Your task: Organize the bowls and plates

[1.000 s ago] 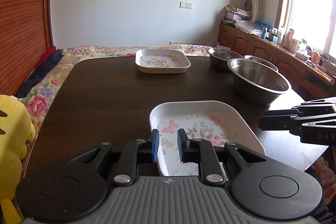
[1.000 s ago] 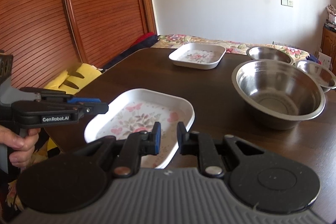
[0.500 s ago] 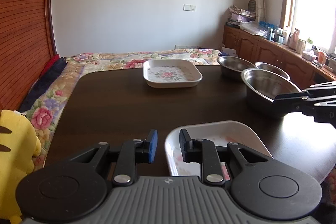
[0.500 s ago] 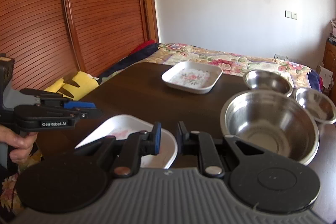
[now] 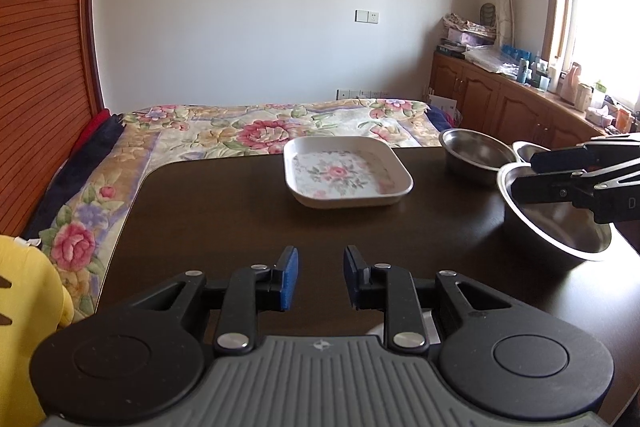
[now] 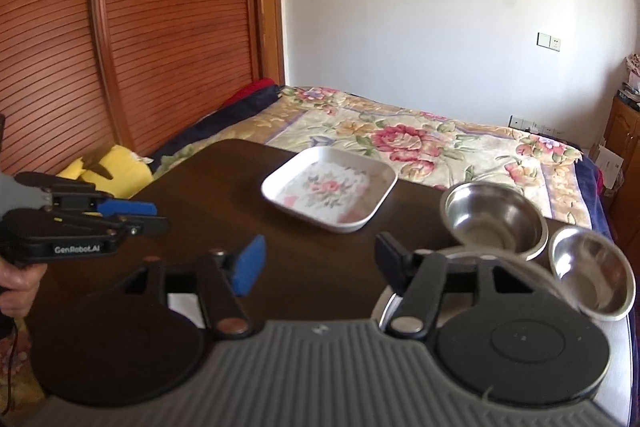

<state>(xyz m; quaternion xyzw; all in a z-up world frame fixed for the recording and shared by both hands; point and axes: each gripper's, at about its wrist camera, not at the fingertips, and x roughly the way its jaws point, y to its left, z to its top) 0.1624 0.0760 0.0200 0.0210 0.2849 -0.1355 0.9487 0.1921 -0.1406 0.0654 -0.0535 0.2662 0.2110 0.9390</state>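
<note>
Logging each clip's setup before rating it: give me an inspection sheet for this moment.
Surface: dark table, bare in the middle.
Job's things: floral tray at the far edge; three steel bowls, large, medium, small, on the right side.
Clutter: nothing seen on the table.
Grippers: left gripper open, empty; right gripper open wide, empty.
Cables: nothing clearly seen.
Surroundings: floral bedspread, yellow plush, wooden slatted doors, cluttered cabinets.

The left gripper (image 5: 318, 275) hangs over the dark wooden table (image 5: 224, 211), its blue-padded fingers (image 5: 289, 277) parted around nothing. A white floral dish (image 5: 346, 177) sits farther back. The right gripper (image 5: 524, 173) reaches over a steel bowl (image 5: 560, 227).
</note>
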